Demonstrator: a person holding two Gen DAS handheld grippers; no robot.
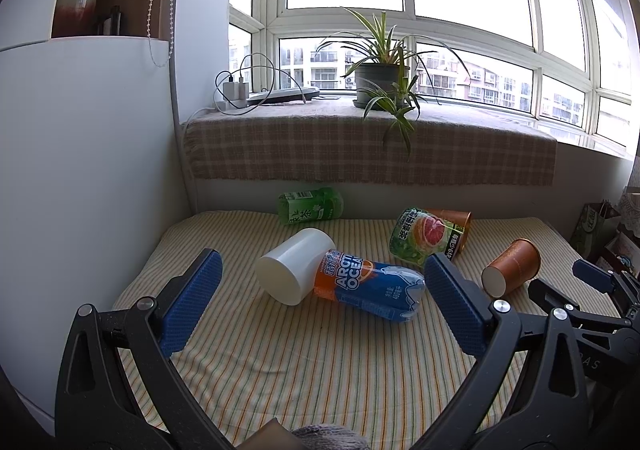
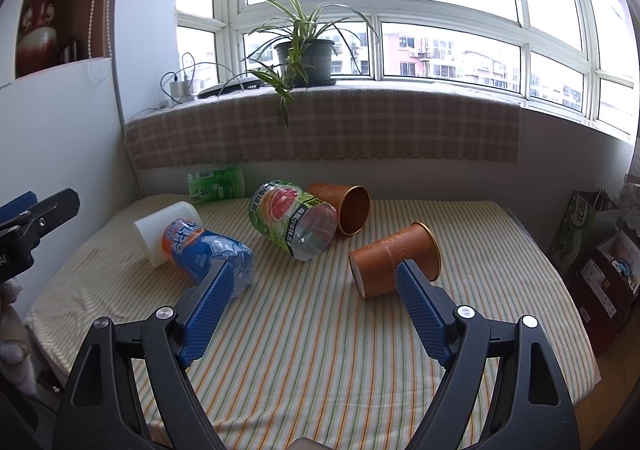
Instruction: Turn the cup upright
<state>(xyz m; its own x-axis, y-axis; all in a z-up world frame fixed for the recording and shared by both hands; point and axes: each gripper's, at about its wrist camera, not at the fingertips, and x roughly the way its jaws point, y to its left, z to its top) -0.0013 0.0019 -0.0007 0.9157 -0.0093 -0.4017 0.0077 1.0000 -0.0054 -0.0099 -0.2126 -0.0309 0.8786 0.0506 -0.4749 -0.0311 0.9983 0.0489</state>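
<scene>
— So, left wrist view: what lies between the fingers?
— The left gripper is spread wide and holds nothing. Beyond it a white plastic cup lies on its side on the striped yellow cloth, touching an orange-and-blue Arctic Ocean bottle.
— And the right wrist view?
— The right gripper is also released, empty. Its right pad overlaps a copper-brown paper cup lying on its side, mouth toward the window. A 2nd copper cup lies behind a green grapefruit-label bottle; a pale green tea bottle rests near the wall.
</scene>
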